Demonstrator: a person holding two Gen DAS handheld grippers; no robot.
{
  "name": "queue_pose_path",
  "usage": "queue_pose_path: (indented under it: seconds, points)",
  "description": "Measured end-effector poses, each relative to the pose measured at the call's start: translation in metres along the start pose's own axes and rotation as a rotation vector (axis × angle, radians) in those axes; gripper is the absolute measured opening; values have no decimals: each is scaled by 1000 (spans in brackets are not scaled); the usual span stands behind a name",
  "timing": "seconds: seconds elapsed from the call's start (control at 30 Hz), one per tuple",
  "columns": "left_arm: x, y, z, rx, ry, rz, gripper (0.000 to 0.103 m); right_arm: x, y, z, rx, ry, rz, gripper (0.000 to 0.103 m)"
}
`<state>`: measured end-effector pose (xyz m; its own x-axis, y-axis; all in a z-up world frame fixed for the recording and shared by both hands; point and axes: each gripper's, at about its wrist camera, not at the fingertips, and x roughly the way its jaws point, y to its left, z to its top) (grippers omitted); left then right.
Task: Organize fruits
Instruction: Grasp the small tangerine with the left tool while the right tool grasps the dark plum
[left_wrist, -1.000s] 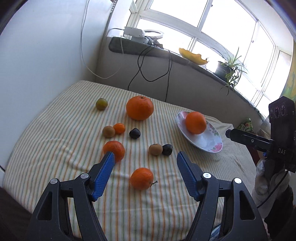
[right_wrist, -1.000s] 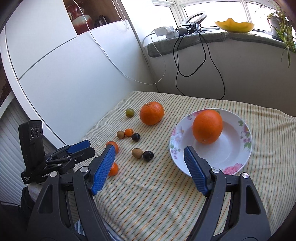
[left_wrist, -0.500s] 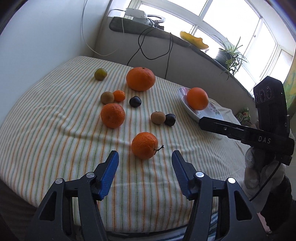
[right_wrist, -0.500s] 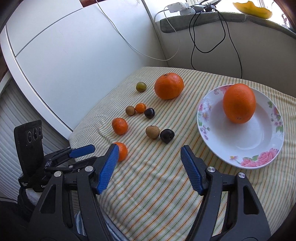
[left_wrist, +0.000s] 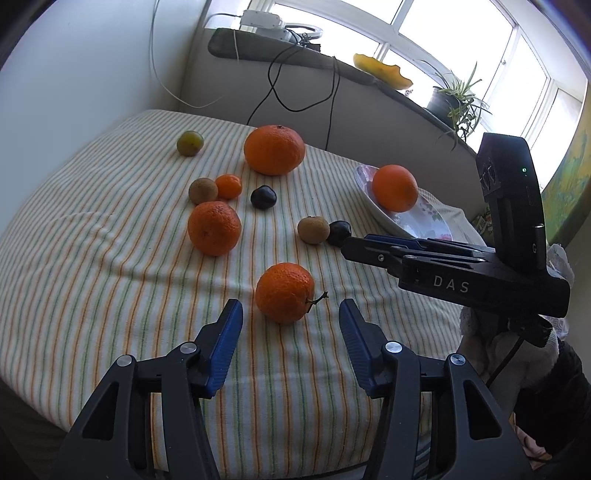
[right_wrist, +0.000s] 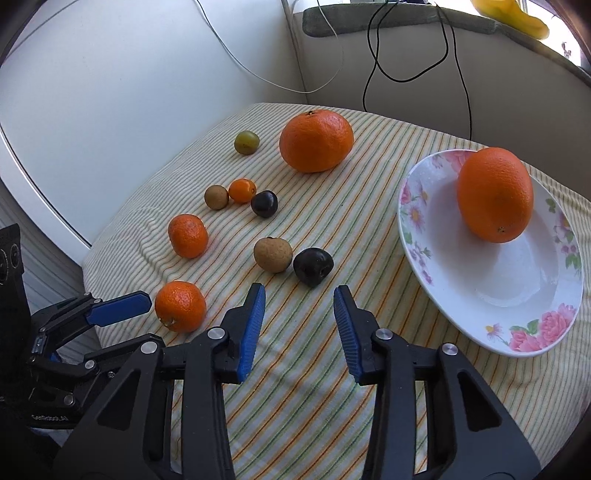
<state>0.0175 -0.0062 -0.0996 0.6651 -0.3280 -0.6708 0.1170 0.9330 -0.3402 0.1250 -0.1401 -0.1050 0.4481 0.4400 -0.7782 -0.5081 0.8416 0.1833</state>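
Observation:
Several fruits lie on a striped cloth. My left gripper (left_wrist: 291, 319) is open, its jaws just short of a stemmed mandarin (left_wrist: 284, 292), which also shows in the right wrist view (right_wrist: 180, 306). My right gripper (right_wrist: 299, 300) is open and empty, just short of a dark plum (right_wrist: 313, 266) and a brown fruit (right_wrist: 272, 254). A floral plate (right_wrist: 517, 317) at the right holds an orange (right_wrist: 495, 194). A big orange (right_wrist: 316, 141), a second mandarin (right_wrist: 187, 236), a green fruit (right_wrist: 246, 142) and three small fruits lie farther back.
A white wall and cabinet stand left of the table. A grey ledge (left_wrist: 280, 44) with cables, a yellow dish and a potted plant (left_wrist: 452, 98) runs behind it. The table's near edge drops off right under both grippers.
Both grippers have moved lower and closer to the fruits. The left one has closed in on the stemmed mandarin, the right one on the dark plum. Both jaws have narrowed but stay open.

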Motion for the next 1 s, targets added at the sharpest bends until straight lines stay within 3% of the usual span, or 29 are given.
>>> queue_pose_path:
  seconds: [0.07,0.33,0.9,1.0]
  points:
    - [2,-1,0,6,4,2,47,4,-1,2,1,0,-6,37]
    - [7,1,2,5,6,8,46,12,-2,9,-13,-6,-43,37]
    - [14,0,2,9,18,3,37,25,-6,16,-26,6,-10,36]
    - [14,0,3,11,16,8,35,25,-5,16,-26,9,-6,27]
